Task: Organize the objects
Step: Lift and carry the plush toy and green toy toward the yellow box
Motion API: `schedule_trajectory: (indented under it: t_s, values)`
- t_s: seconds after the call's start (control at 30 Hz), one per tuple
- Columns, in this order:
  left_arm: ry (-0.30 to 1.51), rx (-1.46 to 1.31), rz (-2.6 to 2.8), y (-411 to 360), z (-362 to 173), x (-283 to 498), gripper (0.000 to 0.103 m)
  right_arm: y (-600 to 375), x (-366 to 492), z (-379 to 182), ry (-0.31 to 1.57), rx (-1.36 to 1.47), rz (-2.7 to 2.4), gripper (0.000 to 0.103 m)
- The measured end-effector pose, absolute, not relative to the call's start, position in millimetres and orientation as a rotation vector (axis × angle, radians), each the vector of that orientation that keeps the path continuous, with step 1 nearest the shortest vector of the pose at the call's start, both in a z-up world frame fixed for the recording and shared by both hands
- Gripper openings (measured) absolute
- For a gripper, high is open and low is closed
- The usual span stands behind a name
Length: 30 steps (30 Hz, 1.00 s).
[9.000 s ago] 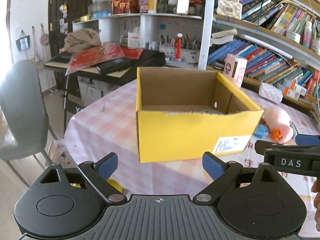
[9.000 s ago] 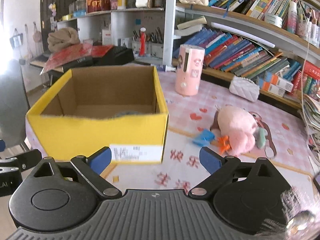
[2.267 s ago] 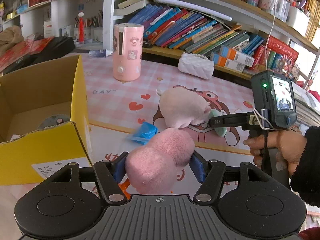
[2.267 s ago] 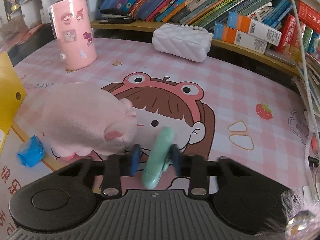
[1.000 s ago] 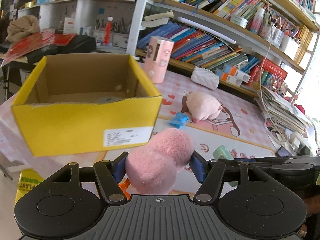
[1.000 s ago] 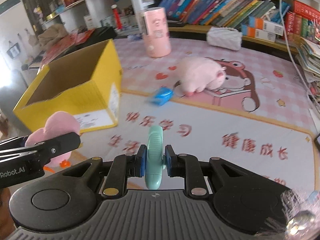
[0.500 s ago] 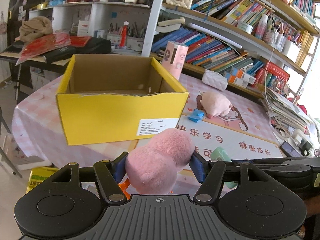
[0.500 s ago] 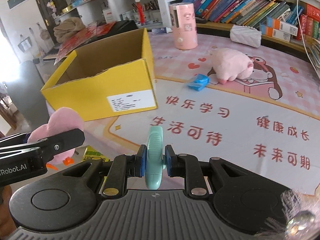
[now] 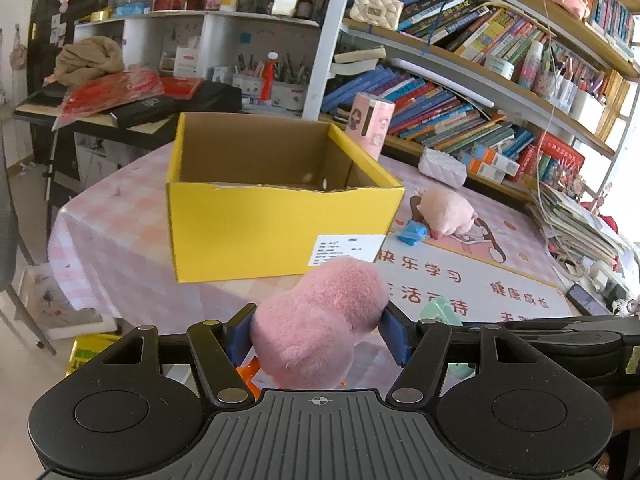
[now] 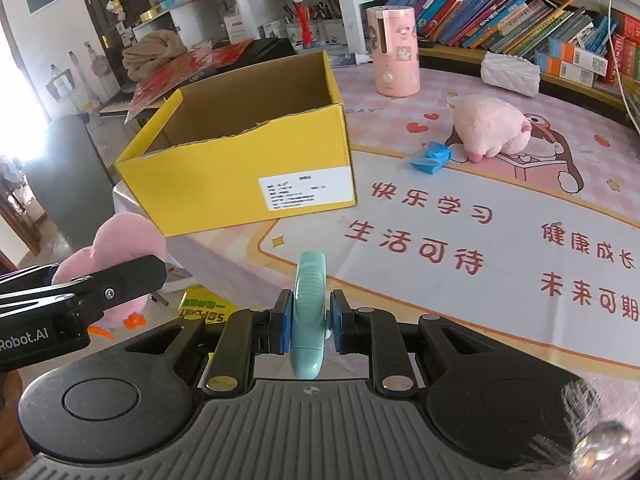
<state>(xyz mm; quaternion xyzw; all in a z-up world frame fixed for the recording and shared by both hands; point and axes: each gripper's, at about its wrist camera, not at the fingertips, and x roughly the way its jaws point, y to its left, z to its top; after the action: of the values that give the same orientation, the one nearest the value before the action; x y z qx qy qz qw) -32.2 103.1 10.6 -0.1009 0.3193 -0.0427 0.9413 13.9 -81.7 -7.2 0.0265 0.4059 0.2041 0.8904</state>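
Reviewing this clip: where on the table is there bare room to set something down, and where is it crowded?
Free: the printed mat in front of the yellow box, right of its label. Crowded: the far side, where pink pig plush, blue packet, pink canister and white pouch sit.

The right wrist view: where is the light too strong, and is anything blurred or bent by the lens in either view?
Right wrist view: daylight washes out the left edge, and a smeared patch blurs the lower right corner over the right gripper. Left wrist view: evenly lit, the pink plush and yellow box are sharp, but the fisheye bows the bookshelves into curves.
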Motion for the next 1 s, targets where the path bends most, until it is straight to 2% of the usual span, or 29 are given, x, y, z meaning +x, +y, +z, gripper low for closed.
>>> schedule_trajectory:
  t_s: [0.63, 1.0]
  values:
    - [0.615, -0.215, -0.085, 126.6, 16.0, -37.5, 0.064, -55.5, 7.6, -1.2, 0.826, 0.028, 0.424, 0.018]
    - [0.550, -0.215, -0.075, 130.5, 34.4, -10.4, 0.064, -55.8, 30.7, 16.1, 0.766, 0.004, 0.419, 0.018]
